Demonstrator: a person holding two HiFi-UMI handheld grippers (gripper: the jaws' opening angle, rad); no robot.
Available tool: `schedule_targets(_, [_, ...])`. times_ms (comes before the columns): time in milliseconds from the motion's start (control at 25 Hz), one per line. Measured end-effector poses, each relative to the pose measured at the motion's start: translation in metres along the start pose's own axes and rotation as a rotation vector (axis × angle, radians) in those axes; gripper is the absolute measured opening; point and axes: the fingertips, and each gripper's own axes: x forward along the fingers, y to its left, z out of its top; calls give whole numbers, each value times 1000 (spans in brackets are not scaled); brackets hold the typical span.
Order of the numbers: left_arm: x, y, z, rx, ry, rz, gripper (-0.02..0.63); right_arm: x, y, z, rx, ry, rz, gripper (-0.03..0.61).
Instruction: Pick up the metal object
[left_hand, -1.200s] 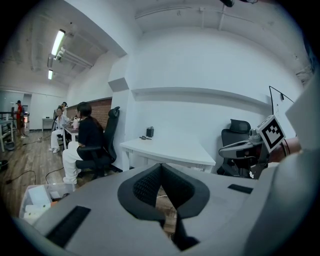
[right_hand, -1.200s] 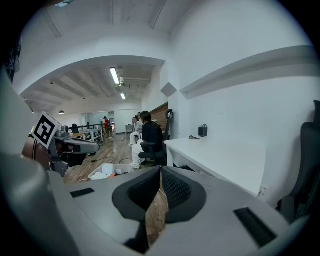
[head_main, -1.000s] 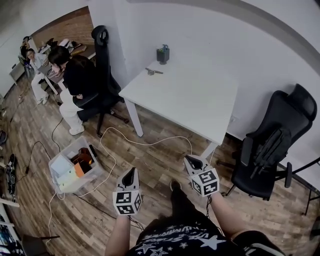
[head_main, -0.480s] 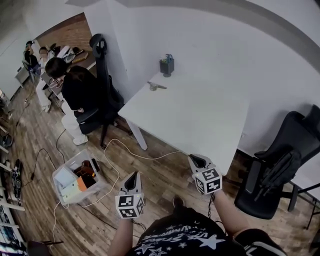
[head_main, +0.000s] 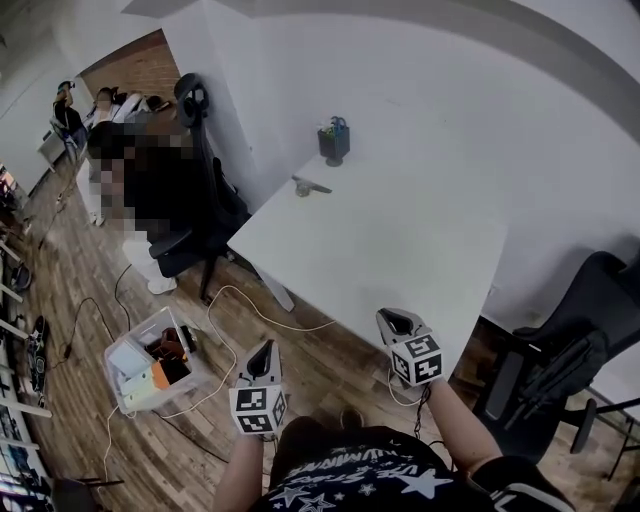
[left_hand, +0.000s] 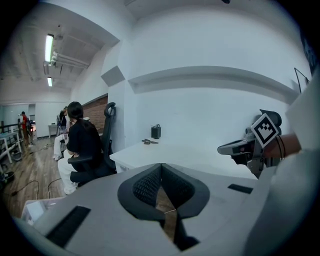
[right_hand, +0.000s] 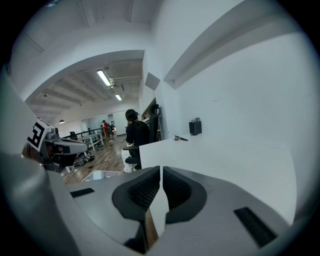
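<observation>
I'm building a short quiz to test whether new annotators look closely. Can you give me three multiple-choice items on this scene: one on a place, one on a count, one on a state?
1. Where does the metal object lie on the table?
A. in the middle
B. at the far left corner, near the dark pot
C. at the near edge

2. How many things are on the table?
A. two
B. four
C. six

3. How do the jaws of the left gripper stand?
A. wide open
B. shut on the metal object
C. shut with nothing between them

Answers:
1 B, as the head view shows the metal object beside the dark pot at the far left corner.
2 A, as only the metal object and the dark pot are on the white top.
3 C, as the left gripper view shows the pads together and empty, short of the table.
</observation>
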Motion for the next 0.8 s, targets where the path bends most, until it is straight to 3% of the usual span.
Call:
schedule_targets(400, [43, 10, 12, 20, 13, -15, 20, 22, -25, 2, 21, 18, -10, 51])
schedule_targets(800, [149, 46, 52, 60, -16, -104, 20, 87, -73, 30, 41, 27, -108, 51])
